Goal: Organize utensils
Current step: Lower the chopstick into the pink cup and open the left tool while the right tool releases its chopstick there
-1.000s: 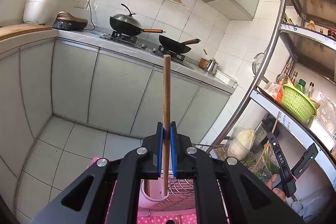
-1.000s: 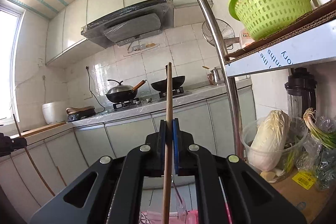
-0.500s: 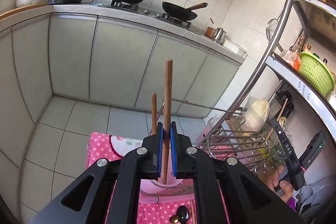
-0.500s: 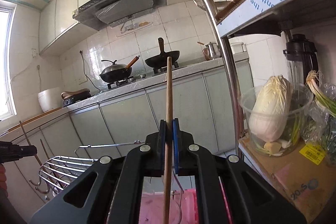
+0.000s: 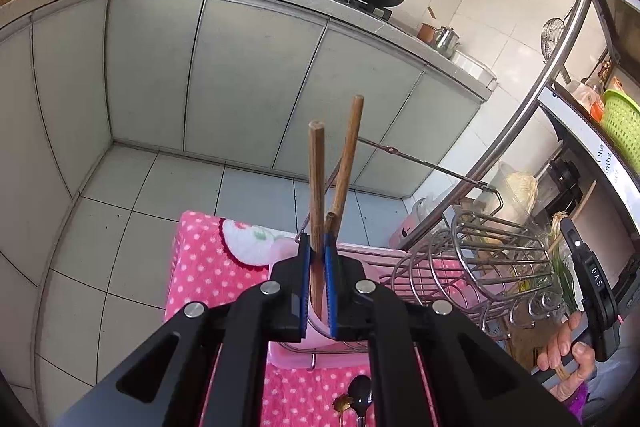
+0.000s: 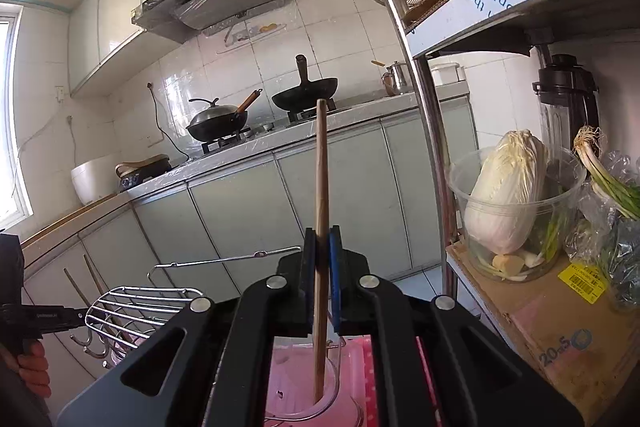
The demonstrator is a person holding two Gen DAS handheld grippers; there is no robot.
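Note:
My left gripper [image 5: 316, 247] is shut on a wooden chopstick [image 5: 316, 179] that stands upright, its lower end in a pink cup [image 5: 316, 331] below the jaws. A second wooden chopstick [image 5: 347, 163] leans in the same cup, to the right. My right gripper [image 6: 320, 239] is shut on another wooden chopstick [image 6: 321, 167], whose lower tip reaches into a pink cup [image 6: 304, 395] under it. A dark spoon [image 5: 360, 397] lies on the pink dotted cloth [image 5: 196, 259].
A wire dish rack [image 5: 472, 259] stands right of the cup; it also shows in the right wrist view [image 6: 132, 311]. A metal shelf pole [image 6: 424, 115] and shelf with cabbage tub [image 6: 508, 203] are at right. Kitchen cabinets [image 5: 248, 79] and woks lie beyond.
Both grippers have tilted and come down towards the pink cup. The left chopstick sits lower in the cup beside the leaning one. The right chopstick's tip now reaches into the cup.

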